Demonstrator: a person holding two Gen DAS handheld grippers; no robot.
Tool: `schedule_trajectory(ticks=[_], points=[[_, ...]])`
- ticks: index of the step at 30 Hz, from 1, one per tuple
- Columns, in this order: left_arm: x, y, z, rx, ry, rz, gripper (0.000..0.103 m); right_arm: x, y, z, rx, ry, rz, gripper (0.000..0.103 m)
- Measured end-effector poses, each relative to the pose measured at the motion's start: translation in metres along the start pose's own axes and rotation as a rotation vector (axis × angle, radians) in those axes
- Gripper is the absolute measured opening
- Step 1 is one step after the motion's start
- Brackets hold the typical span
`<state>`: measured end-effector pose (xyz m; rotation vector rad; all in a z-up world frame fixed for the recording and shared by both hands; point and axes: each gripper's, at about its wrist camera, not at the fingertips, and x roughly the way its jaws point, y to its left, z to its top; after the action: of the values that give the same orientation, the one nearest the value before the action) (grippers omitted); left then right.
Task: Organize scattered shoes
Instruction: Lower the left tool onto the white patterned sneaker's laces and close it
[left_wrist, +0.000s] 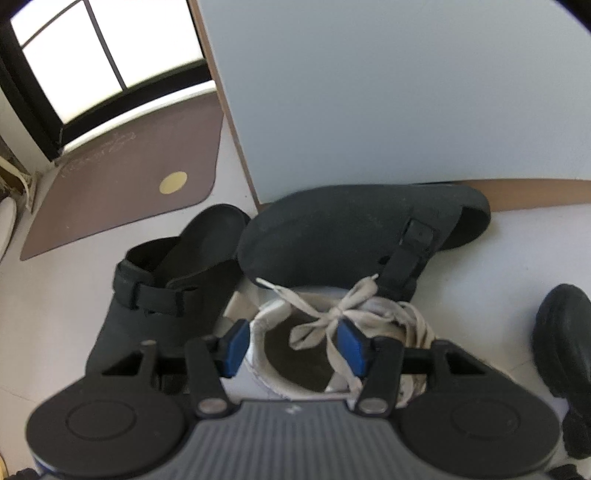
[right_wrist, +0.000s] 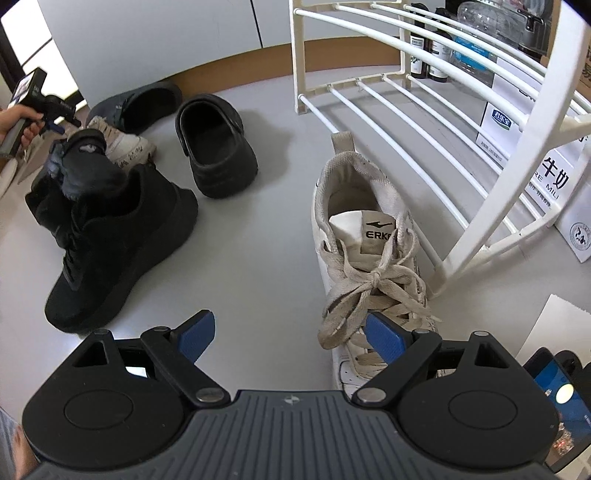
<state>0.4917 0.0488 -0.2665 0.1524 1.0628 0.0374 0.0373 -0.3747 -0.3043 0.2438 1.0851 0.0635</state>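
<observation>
In the left wrist view a white sneaker (left_wrist: 269, 332) with a tied lace bow lies in front of two black clogs. My left gripper (left_wrist: 293, 345) has come down over its opening. One blue pad sits against the collar's outer side and the other against the laced tongue, so the jaws clamp the shoe. The right wrist view shows the same gripper (right_wrist: 55, 125), in a person's hand, at that sneaker's (right_wrist: 125, 144) heel. Its mate, a white ERKE sneaker (right_wrist: 362, 236), stands upright beside the white shoe rack (right_wrist: 373, 48). My right gripper (right_wrist: 291, 336) is wide open, its right pad over the laces and bare floor between the pads.
One black clog (left_wrist: 166, 284) stands upright; another (left_wrist: 351, 232) lies tipped against a pale cabinet (left_wrist: 388, 92). A brown mat (left_wrist: 122, 177) lies at the left. A black sneaker (right_wrist: 122, 236), a black clog (right_wrist: 218, 147) and a dark slide (right_wrist: 140, 99) lie on the floor. Boxes (right_wrist: 517, 122) stand behind the rack.
</observation>
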Motion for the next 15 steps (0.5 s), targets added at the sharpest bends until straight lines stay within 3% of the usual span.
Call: schedule_trajectory(ticks=[15], points=[[0.017,-0.015,0.013,0.119,0.046,-0.002,0.039,0.011,-0.001,-0.008,-0.039,0.057,-0.017,0.092]])
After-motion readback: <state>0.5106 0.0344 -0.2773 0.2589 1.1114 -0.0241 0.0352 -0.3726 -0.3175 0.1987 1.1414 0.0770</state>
